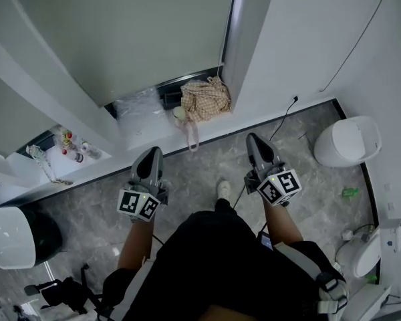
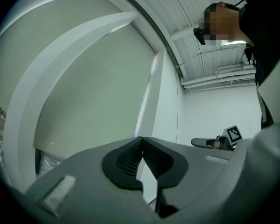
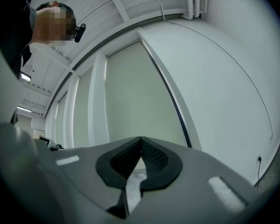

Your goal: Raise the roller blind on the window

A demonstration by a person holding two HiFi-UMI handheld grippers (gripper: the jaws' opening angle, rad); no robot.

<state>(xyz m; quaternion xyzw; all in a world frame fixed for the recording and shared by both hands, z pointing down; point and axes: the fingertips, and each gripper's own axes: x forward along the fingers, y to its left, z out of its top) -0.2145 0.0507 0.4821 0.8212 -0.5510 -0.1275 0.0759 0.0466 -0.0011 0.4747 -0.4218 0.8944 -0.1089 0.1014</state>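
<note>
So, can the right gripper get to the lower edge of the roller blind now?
Probably yes. Nothing stands between the right gripper and the roller blind; only the checked bag lies on the sill under its edge. The jaws are shut.

Roller blind [image 1: 120, 32]: its top is cut off by the head view's upper border. White pillar [image 1: 53, 92]: hides whatever lies behind it. Small bottles [image 1: 70, 146] on the sill [image 1: 214, 129]: too small to identify. Clear plastic bag [image 1: 142, 112]: contents unreadable. White bin [image 1: 13, 236]: cut by the left border. Left gripper view: the left gripper [image 2: 141, 141] has its own grey body across the window's lower part. The right gripper [image 2: 198, 143] shows only partly behind that body.
</note>
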